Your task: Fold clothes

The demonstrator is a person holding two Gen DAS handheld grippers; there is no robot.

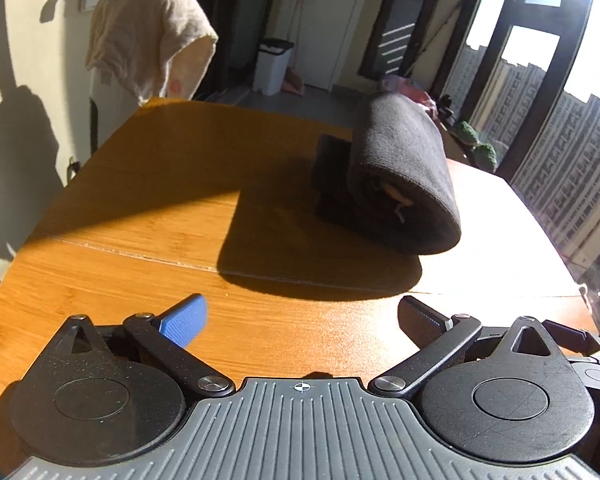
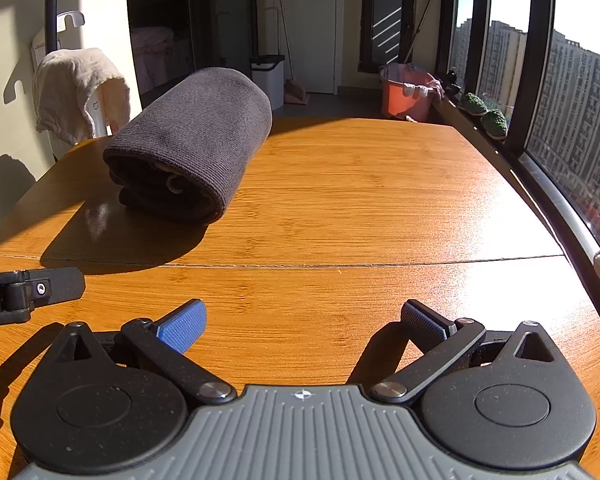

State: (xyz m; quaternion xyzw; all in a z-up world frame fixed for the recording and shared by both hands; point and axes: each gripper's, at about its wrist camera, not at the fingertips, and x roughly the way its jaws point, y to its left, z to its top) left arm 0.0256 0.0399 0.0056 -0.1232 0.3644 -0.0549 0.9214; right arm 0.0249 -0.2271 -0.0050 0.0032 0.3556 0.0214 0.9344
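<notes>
left claw (image 1: 302, 320) released, jaws spread wide, nothing in it, hovering low over the wooden counter (image 1: 140, 200). dark folded garment (image 1: 400, 184) sits ahead of it and a bit right, well apart, resting on the counter as a thick bundle with layers showing at the near end. cream cloth (image 1: 148, 36) hangs on something beyond the far left corner. right claw (image 2: 303, 322) also released, empty, low over the counter; the garment (image 2: 192, 140) is ahead and to its left, and the tip of the left claw's body pokes in at its left edge. orange tub (image 2: 406, 90) on the floor far ahead, right. fold looks about done. risk: bundle is bulky and loosely stacked, so a one-sided nudge or pinching only the top layer could roll it open.
</notes>
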